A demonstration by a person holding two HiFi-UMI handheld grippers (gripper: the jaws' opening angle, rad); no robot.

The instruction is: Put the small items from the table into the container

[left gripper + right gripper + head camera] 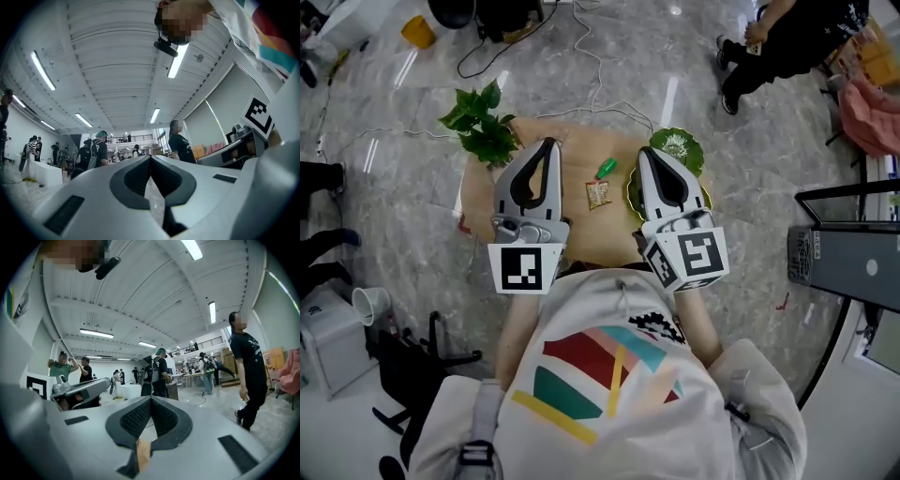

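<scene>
Desk (581, 155): near edge hidden under the person's chest (609, 356); both sides covered by the left tongs (548, 143) and right tongs (645, 152).
Green dish (680, 145): partly hidden behind the right tongs.
Packet (598, 194), between the two tongs: print too small to read.
Green bit (607, 168), just past the packet: too small to name.
Tan patch (139, 453), in the slot behind the right tongs' tips: can't tell what it is.

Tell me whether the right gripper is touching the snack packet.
Apart. The head view shows bare table between the right gripper and the packet; the right gripper view shows its jaws shut on nothing.
</scene>
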